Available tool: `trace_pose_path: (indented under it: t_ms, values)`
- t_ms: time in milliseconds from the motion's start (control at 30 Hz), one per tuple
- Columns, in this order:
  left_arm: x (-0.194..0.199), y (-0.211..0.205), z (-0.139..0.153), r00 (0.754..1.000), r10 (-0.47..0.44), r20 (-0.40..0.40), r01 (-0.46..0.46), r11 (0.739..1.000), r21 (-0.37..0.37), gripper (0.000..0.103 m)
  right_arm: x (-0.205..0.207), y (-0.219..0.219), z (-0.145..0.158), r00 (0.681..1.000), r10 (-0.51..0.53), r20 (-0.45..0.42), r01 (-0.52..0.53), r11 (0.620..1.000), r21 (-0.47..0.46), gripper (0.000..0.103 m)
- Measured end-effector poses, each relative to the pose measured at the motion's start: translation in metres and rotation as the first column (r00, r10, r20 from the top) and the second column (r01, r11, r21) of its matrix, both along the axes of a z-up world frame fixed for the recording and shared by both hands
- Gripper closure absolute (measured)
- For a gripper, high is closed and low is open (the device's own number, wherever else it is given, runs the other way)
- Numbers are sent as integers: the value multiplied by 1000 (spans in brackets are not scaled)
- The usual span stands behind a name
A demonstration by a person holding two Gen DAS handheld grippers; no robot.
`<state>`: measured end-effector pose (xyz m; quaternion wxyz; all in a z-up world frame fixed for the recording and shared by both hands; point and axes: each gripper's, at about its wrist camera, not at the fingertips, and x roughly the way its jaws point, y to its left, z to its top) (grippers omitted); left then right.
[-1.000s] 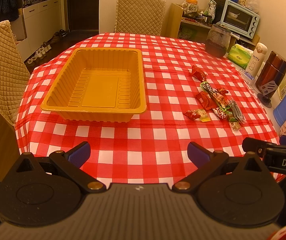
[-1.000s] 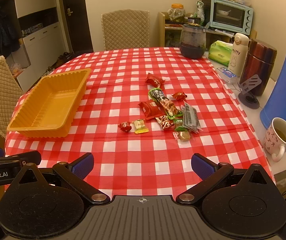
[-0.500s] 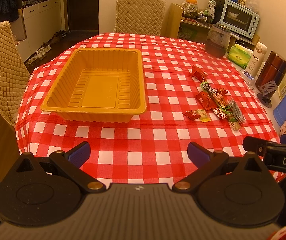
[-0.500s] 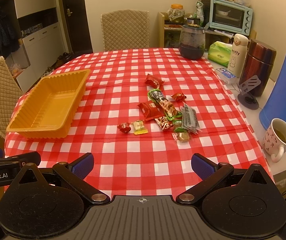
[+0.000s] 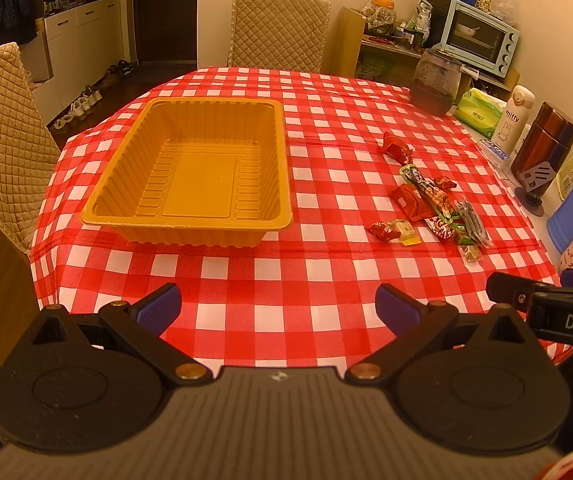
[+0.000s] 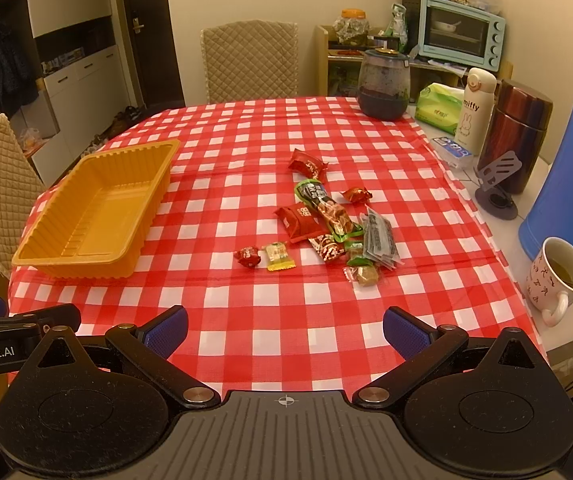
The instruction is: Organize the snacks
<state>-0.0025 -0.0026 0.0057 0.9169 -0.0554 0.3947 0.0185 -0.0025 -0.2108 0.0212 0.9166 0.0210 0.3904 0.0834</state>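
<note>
**Snacks wait, tray sits empty**

Snacks (image 6: 326,224) lie scattered mid-surface, well apart from the empty orange tray (image 5: 190,172) at the left. Both tongs, left (image 5: 277,307) and right (image 6: 285,330), hover at the near edge, wide and holding nothing. No pickup has begun, by my read. Next call: reach forward, straddle one wrapper, pinch gently.

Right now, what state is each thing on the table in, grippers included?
Yellow tray: empty, upright.
Wrapped snacks: loose on the tablecloth, none in the tray.
Mug: upright, holding liquid and a spoon.
Miffy bottle: upright, capped.
Left gripper: open, empty.
Right gripper: open, empty.
</note>
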Motion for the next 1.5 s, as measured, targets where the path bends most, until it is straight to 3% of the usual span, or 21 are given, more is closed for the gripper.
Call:
trace_pose_path:
  t_ms: [1233,1500]
  values:
    - [0,0,0,1000,1,1,-1,1000,-1,1,1,-3,0,1000,-5,1,5,1000,1,0]
    - [6,-5,2,1000,-5,5,5,1000,-22,1,1,-15,-5,999,-50,8,50,999,6,0]
